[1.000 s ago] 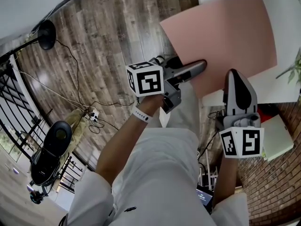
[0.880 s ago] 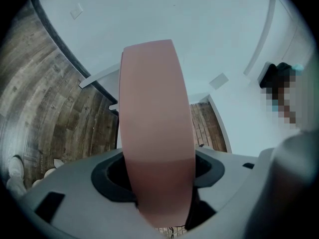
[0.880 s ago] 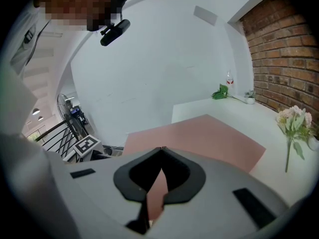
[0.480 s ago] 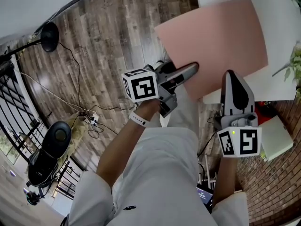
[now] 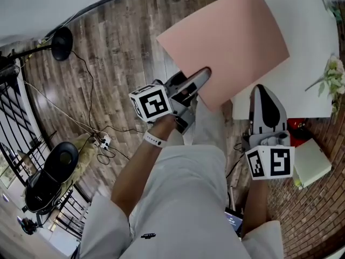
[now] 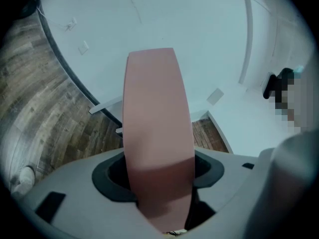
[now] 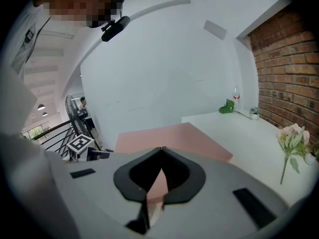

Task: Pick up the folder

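Observation:
A pink folder (image 5: 226, 42) hangs tilted above the wooden floor and the corner of the white table (image 5: 307, 42). My left gripper (image 5: 198, 80) is shut on the folder's near edge. In the left gripper view the folder (image 6: 157, 113) runs up from between the jaws of that gripper (image 6: 158, 176). My right gripper (image 5: 262, 89) is shut and holds nothing. Its tip is just below the folder's lower right edge, apart from it. In the right gripper view the folder (image 7: 169, 136) lies beyond the closed tips of the right gripper (image 7: 160, 149).
A flower stem (image 5: 331, 72) lies on the table's right side, close to a brick wall (image 7: 289, 59). A pale box (image 5: 314, 161) and a red item (image 5: 297, 127) sit low at the right. Cables, a power strip (image 5: 102, 140) and a round lamp base (image 5: 62, 39) are on the floor at left.
The left gripper has lifted the folder and carried it up and to the left in the head view, off the table. The right gripper has risen a little and stays shut.

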